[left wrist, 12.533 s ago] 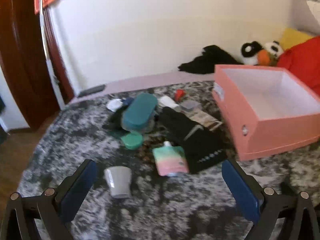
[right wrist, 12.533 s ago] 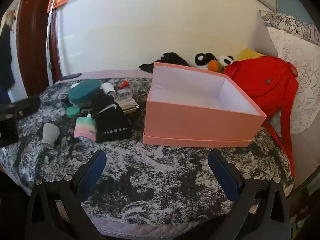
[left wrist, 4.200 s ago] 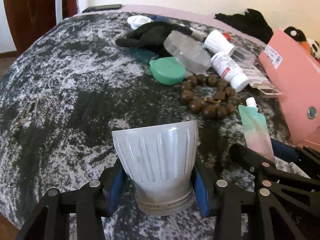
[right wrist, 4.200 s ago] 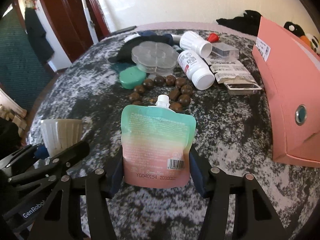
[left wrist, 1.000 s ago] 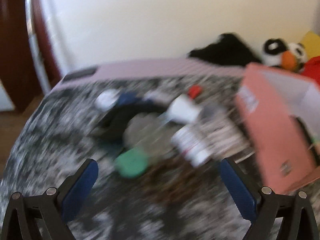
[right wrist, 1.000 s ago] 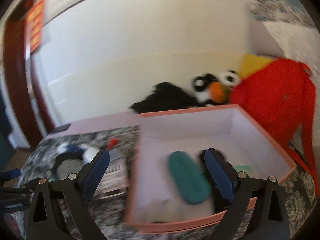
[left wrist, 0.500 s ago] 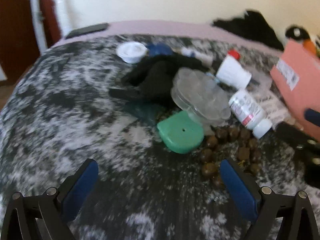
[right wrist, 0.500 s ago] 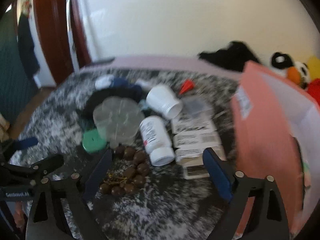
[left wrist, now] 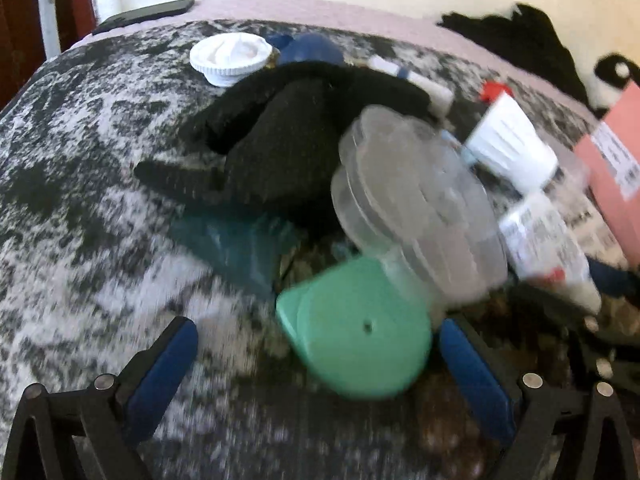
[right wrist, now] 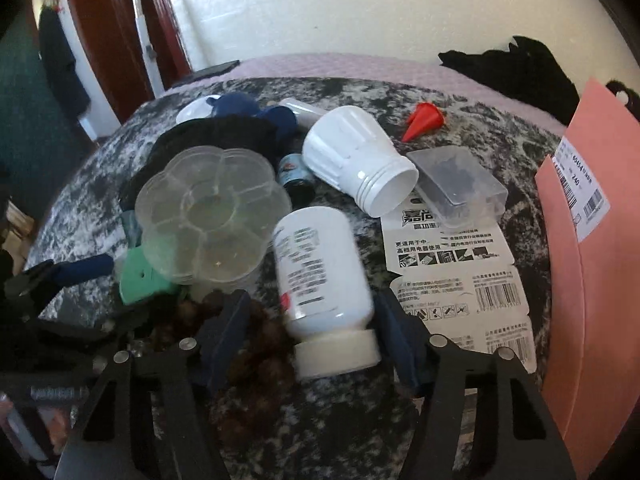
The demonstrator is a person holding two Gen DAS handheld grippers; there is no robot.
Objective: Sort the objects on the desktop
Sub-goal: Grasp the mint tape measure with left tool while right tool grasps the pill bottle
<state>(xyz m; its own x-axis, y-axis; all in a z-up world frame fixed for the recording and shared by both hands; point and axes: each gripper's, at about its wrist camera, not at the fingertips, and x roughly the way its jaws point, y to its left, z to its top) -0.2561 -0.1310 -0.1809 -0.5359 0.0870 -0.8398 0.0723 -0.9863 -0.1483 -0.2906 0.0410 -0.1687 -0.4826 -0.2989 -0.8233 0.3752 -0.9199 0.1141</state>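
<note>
My left gripper [left wrist: 316, 332] is open and low over the mottled cloth. A green round case [left wrist: 356, 332] lies between its blue fingers, close to the right one and not gripped. In the right wrist view a white pill bottle [right wrist: 320, 264] lies on its side with its cap toward the camera. My right gripper [right wrist: 312, 304] straddles it and its jaws are closing. The right pad is near the cap, and a gap with brown beads [right wrist: 256, 344] remains on the left. A clear flower-shaped box [right wrist: 212, 208] leans over the green case.
A pink box [right wrist: 592, 240] stands at the right edge. A tipped white cup [right wrist: 356, 164], a red cone [right wrist: 424, 120], a small clear case [right wrist: 456, 180] and battery cards [right wrist: 452, 264] lie beside the bottle. Black cloth [left wrist: 288, 140] and a white lid [left wrist: 232, 56] lie farther back.
Both grippers have sunk toward the clutter. The left one has come down over the green case. The right one swung from the pink box to the white bottle, its jaws narrower.
</note>
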